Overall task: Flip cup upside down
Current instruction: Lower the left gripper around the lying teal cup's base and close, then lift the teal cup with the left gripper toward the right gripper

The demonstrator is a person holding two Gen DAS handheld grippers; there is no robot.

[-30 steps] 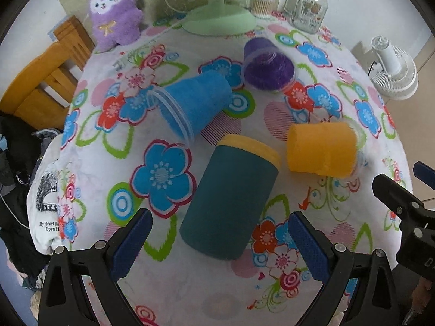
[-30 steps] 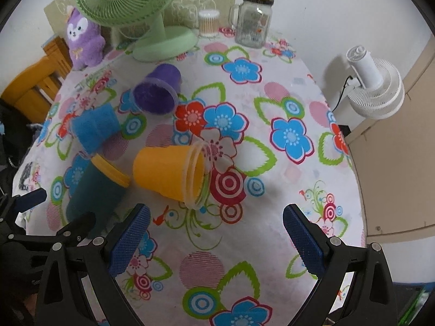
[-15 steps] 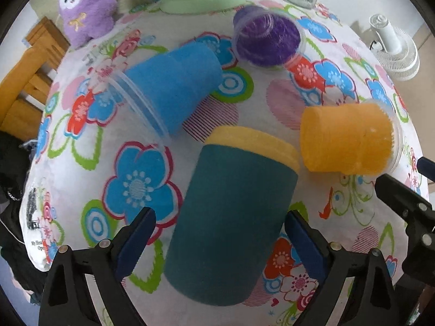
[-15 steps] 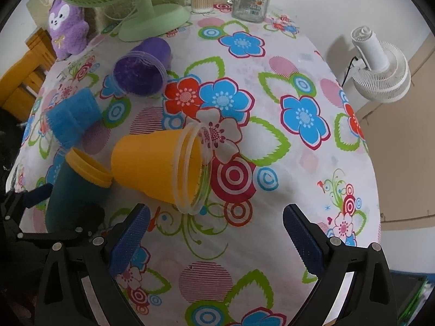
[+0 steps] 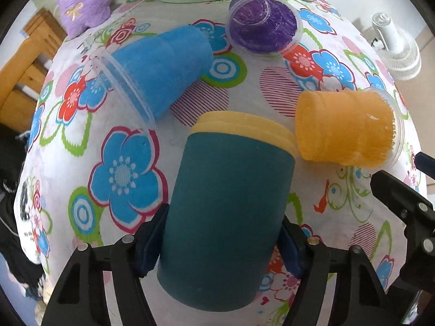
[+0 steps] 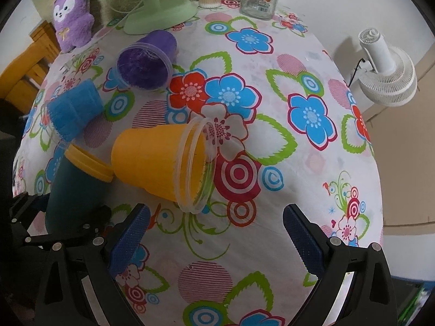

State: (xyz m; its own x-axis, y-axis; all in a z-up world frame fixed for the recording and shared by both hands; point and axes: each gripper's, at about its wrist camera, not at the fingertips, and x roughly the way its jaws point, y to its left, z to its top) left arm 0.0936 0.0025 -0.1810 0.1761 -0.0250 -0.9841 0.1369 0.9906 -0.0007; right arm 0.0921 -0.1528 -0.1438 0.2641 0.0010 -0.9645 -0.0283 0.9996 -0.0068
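My left tongs (image 5: pixel 220 241) grip the teal cup (image 5: pixel 225 217), lying on its side on the flowered tablecloth (image 6: pixel 272 87) beside the orange cup (image 6: pixel 160 163). My right tongs (image 6: pixel 216 233) hang wide, empty. Next, I judge: lift, turn it mouth-down. A green fan (image 6: pixel 160 13) stands behind.

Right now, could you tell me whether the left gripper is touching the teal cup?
Touching: in the left wrist view, both fingers of the left gripper press against the teal cup.
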